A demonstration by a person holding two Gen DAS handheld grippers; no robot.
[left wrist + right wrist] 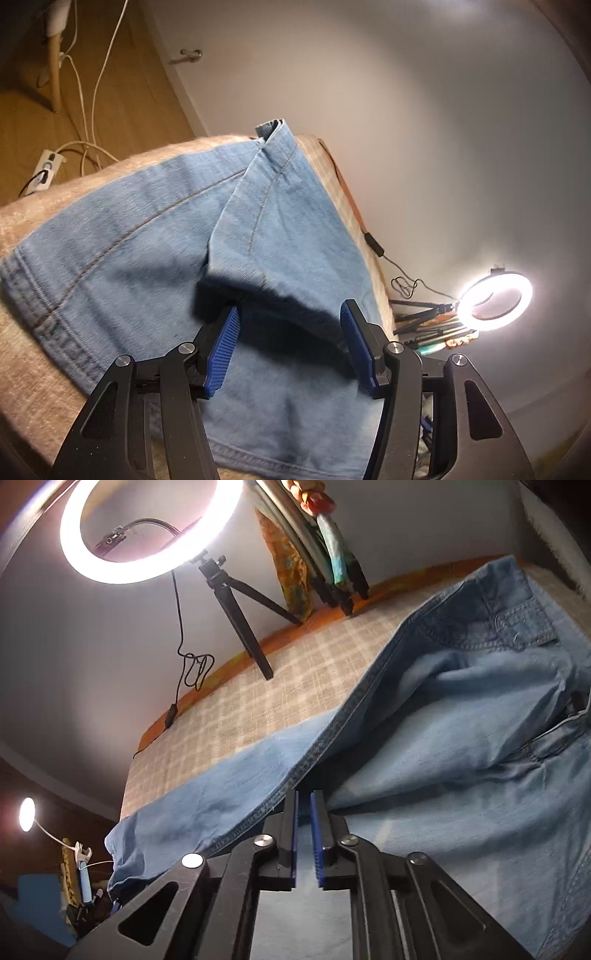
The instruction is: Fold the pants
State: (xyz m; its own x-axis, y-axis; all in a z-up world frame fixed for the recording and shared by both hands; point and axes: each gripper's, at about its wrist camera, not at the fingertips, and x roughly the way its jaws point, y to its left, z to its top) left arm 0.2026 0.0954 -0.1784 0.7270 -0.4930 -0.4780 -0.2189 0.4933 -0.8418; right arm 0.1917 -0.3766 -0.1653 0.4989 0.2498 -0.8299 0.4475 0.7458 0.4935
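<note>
Light blue denim pants lie spread on a checked bed cover. In the left wrist view a leg end with its hem is folded over the rest. My left gripper is open, its blue pads apart just above the denim, holding nothing. In the right wrist view the pants show the waistband at the far right. My right gripper is shut on the seamed side edge of the pants and lifts it slightly off the layer below.
A lit ring light on a tripod stands on the bed by the wall, with its cable. Colourful cloths and tools lie at the far edge. A power strip with cords sits on the wooden floor.
</note>
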